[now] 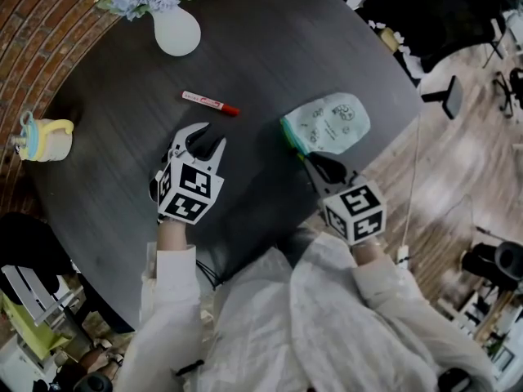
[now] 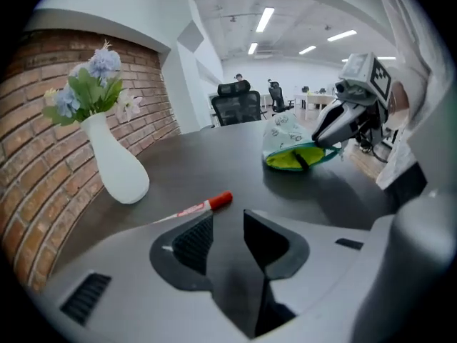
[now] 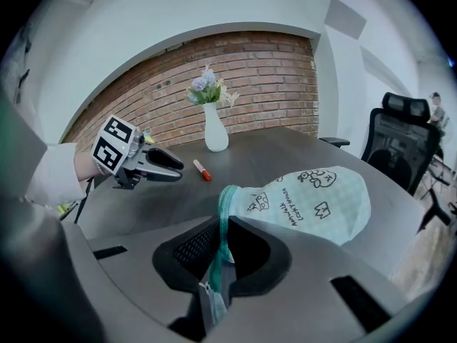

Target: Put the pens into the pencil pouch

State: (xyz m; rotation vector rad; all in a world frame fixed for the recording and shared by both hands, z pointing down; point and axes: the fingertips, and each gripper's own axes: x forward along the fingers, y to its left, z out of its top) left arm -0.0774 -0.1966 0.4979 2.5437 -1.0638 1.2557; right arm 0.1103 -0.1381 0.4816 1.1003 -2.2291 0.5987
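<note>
A white pen with a red cap (image 1: 211, 103) lies on the dark round table (image 1: 270, 47), just beyond my left gripper (image 1: 206, 141). That gripper is open and holds nothing; in the left gripper view the pen (image 2: 197, 208) lies just past the fingertips. A pale green pencil pouch (image 1: 329, 124) with cartoon prints lies to the right, its mouth facing me. My right gripper (image 1: 315, 163) is shut on the pouch's teal zipper edge (image 3: 223, 227), which runs between the pads. The pouch opening shows yellow-green lining (image 2: 296, 158).
A white vase (image 1: 176, 31) with blue flowers stands at the table's far edge, beyond the pen. A yellow and teal cup (image 1: 45, 137) sits at the left rim. Office chairs (image 1: 445, 96) stand on the wooden floor to the right.
</note>
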